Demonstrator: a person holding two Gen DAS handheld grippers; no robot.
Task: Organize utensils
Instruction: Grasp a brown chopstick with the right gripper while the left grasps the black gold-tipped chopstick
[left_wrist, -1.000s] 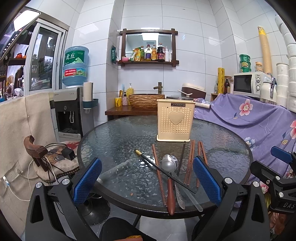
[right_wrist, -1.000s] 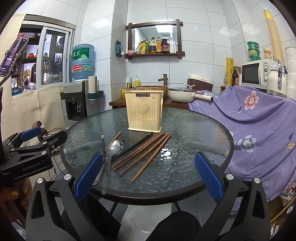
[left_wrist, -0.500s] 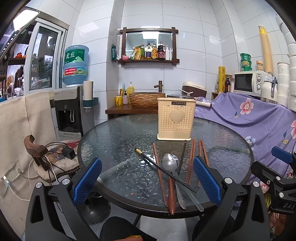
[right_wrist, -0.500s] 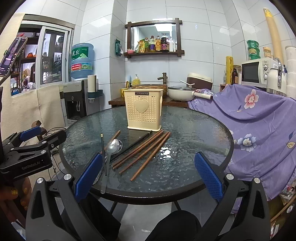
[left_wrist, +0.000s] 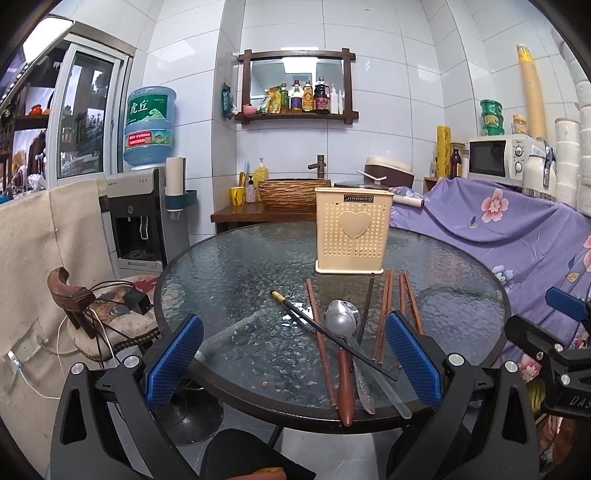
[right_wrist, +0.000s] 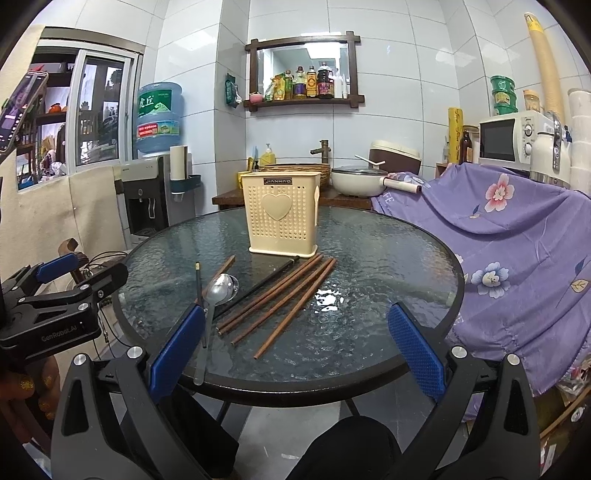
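Note:
A cream perforated utensil holder (left_wrist: 352, 229) (right_wrist: 282, 218) stands upright on the round glass table (left_wrist: 236, 280) (right_wrist: 388, 258). In front of it lie several brown chopsticks (left_wrist: 320, 339) (right_wrist: 291, 295), a black chopstick (left_wrist: 332, 332) (right_wrist: 258, 282) and metal spoons (left_wrist: 341, 319) (right_wrist: 218, 291), one with a brown handle (left_wrist: 345, 384). My left gripper (left_wrist: 293, 358) is open and empty at the table's near edge. My right gripper (right_wrist: 295, 347) is open and empty at its near edge too; it also shows at the right of the left wrist view.
A water dispenser (left_wrist: 142, 210) and a chair with cables (left_wrist: 107, 310) stand left of the table. A purple flowered cloth (right_wrist: 517, 236) covers furniture on the right, with a microwave (right_wrist: 513, 138) above. A wooden counter with a basin (left_wrist: 291, 192) is behind.
Both grippers have moved slightly closer to the table; the right view has tilted down a little. Nothing on the table has moved.

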